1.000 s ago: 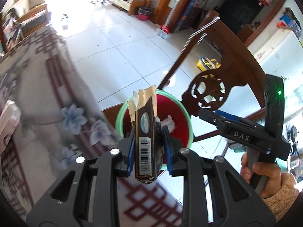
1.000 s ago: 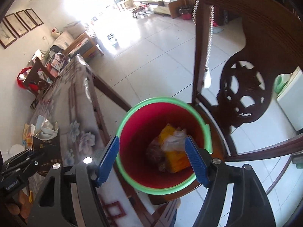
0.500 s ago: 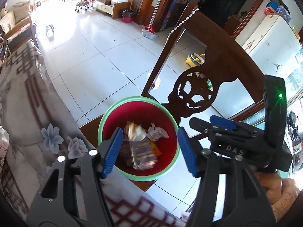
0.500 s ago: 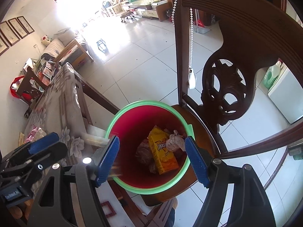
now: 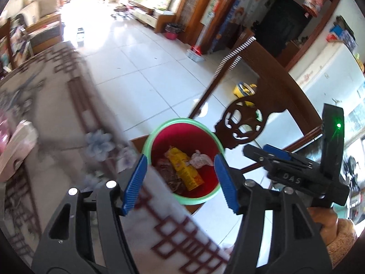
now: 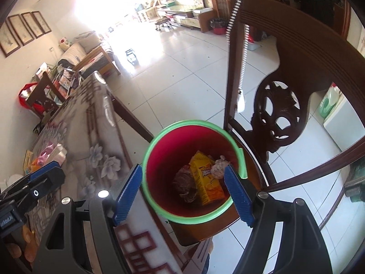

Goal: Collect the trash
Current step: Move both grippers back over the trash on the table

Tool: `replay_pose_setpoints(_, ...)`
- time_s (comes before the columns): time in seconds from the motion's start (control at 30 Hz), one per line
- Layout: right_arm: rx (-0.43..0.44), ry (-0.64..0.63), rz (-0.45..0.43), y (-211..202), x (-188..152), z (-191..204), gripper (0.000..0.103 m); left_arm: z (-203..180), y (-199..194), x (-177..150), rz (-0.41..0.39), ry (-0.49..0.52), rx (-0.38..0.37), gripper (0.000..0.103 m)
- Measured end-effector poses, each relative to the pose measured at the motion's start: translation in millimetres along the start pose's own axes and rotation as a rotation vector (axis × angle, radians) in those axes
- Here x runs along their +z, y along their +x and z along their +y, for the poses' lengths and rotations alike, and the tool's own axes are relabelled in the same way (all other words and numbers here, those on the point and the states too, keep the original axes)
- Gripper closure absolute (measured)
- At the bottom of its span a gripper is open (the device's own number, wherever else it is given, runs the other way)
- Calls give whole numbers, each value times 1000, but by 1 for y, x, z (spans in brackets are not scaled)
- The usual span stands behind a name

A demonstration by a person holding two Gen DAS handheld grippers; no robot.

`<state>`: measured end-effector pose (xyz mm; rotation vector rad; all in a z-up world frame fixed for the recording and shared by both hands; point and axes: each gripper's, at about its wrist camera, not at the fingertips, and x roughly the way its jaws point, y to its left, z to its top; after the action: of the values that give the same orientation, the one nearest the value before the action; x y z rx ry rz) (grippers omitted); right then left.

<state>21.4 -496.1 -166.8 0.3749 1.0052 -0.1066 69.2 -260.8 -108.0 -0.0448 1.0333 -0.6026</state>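
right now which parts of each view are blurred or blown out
Left wrist view: the tablecloth is smeared by motion blur, the far window area washed out; the bin stays fairly sharp. Right wrist view: sharper overall, glare whites out the far room, slight blur on the bin rim; both bend toward the edges.

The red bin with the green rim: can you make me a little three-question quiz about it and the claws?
1. True or false: the red bin stands on a wooden chair.
2. What colour is the carton lying in the bin?
3. The left claw holds: A) a carton, B) nothing, C) a tissue.

Key: 1 true; 2 yellow; 3 B.
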Motion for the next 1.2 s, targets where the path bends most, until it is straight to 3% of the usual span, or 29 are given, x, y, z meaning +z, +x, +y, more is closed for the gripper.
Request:
replay_pose_setpoints(0.27, 34, -69, 13, -5, -24, 52, 30, 74, -45, -35, -23, -117, 106, 42)
replay_pose_setpoints(0.53, 63, -108, 26, -6, -47, 103, 30, 179, -90, -71, -19, -202, 285, 37)
replay_pose_setpoints(0.83, 82, -156, 50, 5, -64, 159, 29, 293, -117, -89, 42, -197, 489, 28)
replay_pose_setpoints(0.97, 87, -176, 73, 14, -72, 185, 29, 330, -107, -96, 103, -201, 498, 28)
replay_pose_setpoints(1.2, 73, -210, 123, 36, -86, 230, 29, 368, -82, -100, 161, -210, 445, 28)
